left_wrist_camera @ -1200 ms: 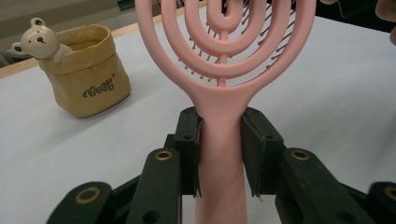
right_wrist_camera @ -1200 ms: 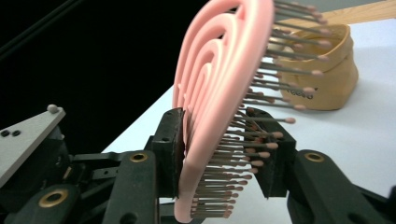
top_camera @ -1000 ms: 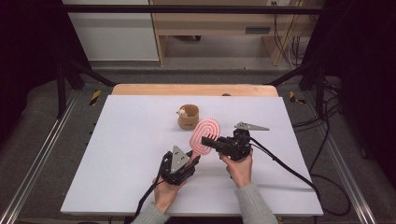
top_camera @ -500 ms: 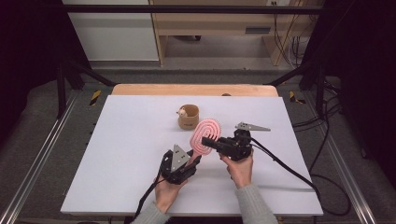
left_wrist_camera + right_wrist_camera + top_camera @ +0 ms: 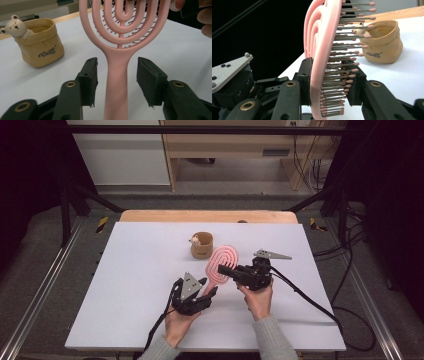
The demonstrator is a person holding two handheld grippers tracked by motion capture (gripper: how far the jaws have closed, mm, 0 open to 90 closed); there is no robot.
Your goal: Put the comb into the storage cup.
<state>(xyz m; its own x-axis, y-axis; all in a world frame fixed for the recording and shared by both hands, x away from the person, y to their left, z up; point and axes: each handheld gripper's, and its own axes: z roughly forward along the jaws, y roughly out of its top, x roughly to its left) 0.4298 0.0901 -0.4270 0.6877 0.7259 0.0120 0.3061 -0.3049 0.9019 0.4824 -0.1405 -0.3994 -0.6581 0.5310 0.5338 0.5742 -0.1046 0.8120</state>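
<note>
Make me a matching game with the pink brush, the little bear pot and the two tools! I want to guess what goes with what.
Things:
1. pink hairbrush
2. tan bear pot
3. left tool
4. right tool

States:
A. jaws open on either side of the brush handle, not touching it
B. stands alone on the white table, farther back
C. clamped on the brush head, bristles on one side
D. held up off the table

Pairs: 1-D, 2-B, 3-A, 4-C

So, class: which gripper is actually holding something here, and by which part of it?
The right gripper holds the pink hairbrush, clamped across its bristled head. The left gripper is open, its jaws either side of the handle without touching.
</note>
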